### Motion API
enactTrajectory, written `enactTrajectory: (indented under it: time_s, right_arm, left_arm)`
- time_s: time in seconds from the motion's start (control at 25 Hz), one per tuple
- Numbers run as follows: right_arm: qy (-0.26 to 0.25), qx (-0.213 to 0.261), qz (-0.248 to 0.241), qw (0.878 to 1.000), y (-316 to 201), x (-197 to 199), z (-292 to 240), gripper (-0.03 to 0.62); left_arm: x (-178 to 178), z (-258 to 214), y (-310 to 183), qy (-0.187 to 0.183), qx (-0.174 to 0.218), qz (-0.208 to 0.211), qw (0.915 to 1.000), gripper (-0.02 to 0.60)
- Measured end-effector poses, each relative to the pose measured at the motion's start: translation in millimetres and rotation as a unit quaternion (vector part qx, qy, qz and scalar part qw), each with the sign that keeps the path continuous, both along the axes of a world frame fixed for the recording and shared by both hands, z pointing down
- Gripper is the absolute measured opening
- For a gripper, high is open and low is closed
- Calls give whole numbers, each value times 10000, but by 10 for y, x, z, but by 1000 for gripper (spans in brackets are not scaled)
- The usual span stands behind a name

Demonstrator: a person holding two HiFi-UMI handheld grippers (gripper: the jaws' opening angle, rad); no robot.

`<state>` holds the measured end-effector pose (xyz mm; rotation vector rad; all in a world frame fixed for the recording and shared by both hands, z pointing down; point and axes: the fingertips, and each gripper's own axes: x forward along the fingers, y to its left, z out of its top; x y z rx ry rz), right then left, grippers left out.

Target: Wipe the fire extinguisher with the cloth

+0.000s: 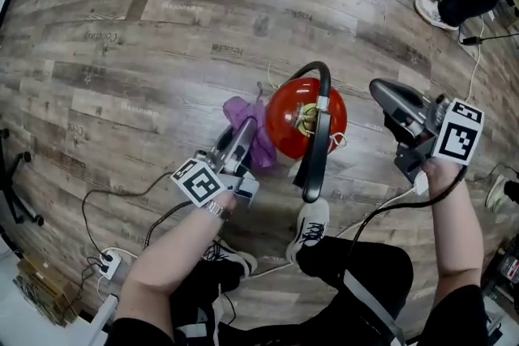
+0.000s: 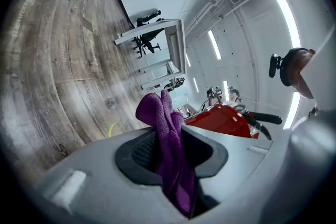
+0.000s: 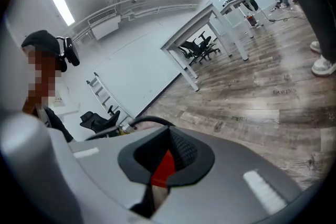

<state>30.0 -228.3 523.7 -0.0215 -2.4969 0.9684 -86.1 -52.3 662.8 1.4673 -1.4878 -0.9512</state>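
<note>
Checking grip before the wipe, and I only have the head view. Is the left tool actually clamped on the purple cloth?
Observer: Yes. In the left gripper view the left tool has its jaws closed on the purple cloth, which sticks out past the tips.
Operator: Right tool holding anything?
Observer: No. In the right gripper view the right tool has its jaws together and empty. Only a red sliver, likely the fire extinguisher, shows behind them.
Operator: What's beyond it?
Observer: A white desk with black office chairs under it, farther back.
</note>
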Motion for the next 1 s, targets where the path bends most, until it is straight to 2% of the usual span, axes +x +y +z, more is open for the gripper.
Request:
enactTrajectory:
  time_s: [0.2, 0.4, 0.48, 0.6, 0.68, 0.72, 0.84, 1.0]
  right_arm:
    - [216, 18, -200, 9996, -16, 24, 763, 5]
    - [320, -102, -115, 9994, -65, 37, 1306, 5]
    - [326, -170, -41, 9993, -85, 30, 1423, 5]
    - [329, -207, 118, 9992, -112, 43, 1493, 5]
    - [309, -227, 187, 9991, -78, 63, 1498, 5]
    - [298, -227, 187, 9991, -52, 69, 1490, 5]
    - [247, -177, 181, 9994, -36, 80, 1443, 5]
    - [10, -314, 423, 9986, -105, 118, 1382, 5]
  left_arm:
    - [-51, 652, -52, -260, -371, 262, 9986, 101]
    - [-14, 1385, -31, -501, -937, 552, 9928, 101]
    - [9, 1688, -9, -724, -1299, 807, 9856, 100]
    - [113, 2111, 63, -1090, -1889, 1392, 9660, 103]
    - [168, 2259, 120, -1131, -2102, 1593, 9579, 103]
    - [170, 2279, 125, -1053, -2111, 1567, 9591, 103]
    - [140, 2181, 51, -575, -1870, 1325, 9717, 103]
    - [52, 1657, -73, 110, -1056, 1292, 9859, 103]
